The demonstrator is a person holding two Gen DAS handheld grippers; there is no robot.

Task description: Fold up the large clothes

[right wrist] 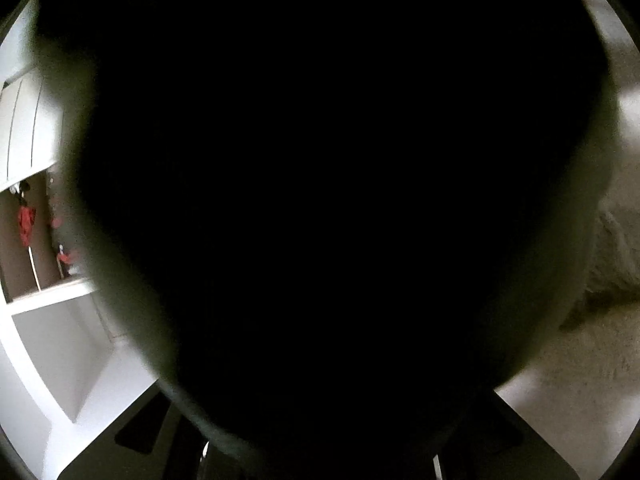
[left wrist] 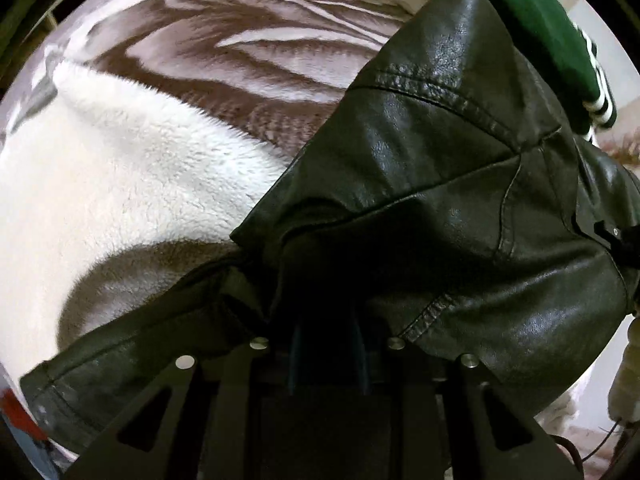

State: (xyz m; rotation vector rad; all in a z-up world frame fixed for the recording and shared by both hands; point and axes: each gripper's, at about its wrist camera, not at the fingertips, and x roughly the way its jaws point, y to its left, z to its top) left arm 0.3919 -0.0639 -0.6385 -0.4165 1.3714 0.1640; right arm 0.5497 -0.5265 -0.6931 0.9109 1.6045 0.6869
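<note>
A black leather jacket [left wrist: 440,160] with stitched seams hangs across the left wrist view and bunches down over my left gripper [left wrist: 328,332]. The two fingers stand close together with jacket folds pinched between them, and the leather hides their tips. A white fleecy cloth [left wrist: 120,184] lies under the jacket at the left. In the right wrist view a dark garment [right wrist: 320,200] presses against the lens and blacks out nearly everything. Only the right gripper's frame [right wrist: 136,436] shows at the bottom edge. Its fingers are hidden.
A brown and white patterned blanket [left wrist: 260,40] covers the surface behind the jacket. A green sleeve with white stripes [left wrist: 552,32] crosses the top right. In the right wrist view, white shelves [right wrist: 52,320] with red items [right wrist: 26,220] stand left and a pale fuzzy surface [right wrist: 592,344] lies right.
</note>
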